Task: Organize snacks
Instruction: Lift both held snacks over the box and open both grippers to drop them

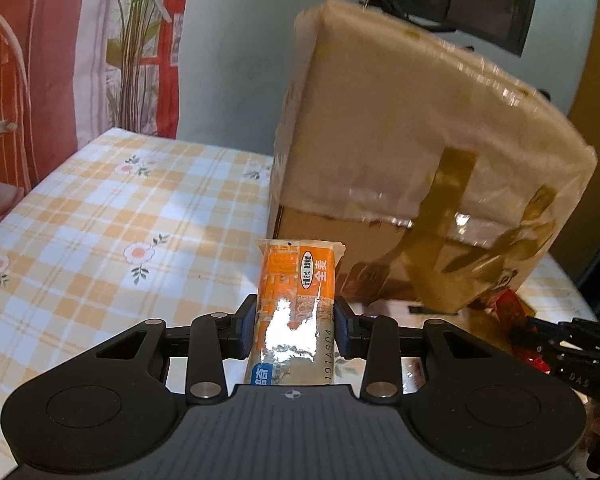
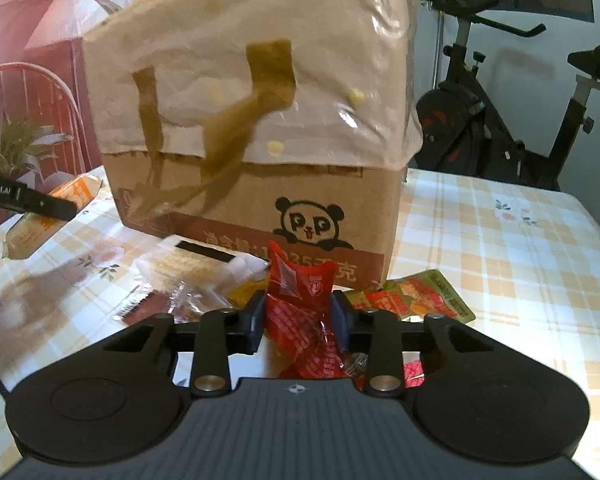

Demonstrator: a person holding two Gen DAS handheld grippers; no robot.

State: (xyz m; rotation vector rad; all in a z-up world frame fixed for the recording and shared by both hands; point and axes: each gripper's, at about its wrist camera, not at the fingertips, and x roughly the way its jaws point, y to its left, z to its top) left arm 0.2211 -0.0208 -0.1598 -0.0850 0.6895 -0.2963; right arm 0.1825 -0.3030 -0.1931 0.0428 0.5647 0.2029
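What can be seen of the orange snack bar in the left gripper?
The orange bar is a long, narrow packet in glossy film, orange with white and black print, clear crimped ends and a blue mark near the gripper body. The left gripper is shut on its middle, a blue pad on each side. It points away toward the box, held off the checked tablecloth.

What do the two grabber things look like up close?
The left gripper and the right gripper look alike: all matte black, with a ribbed plate at the back, two round discs at the sides, and jointed bars with shiny silver pins. A little crosshair mark sits on the plate. The finger pads are dark blue. No cables or sleeves show.
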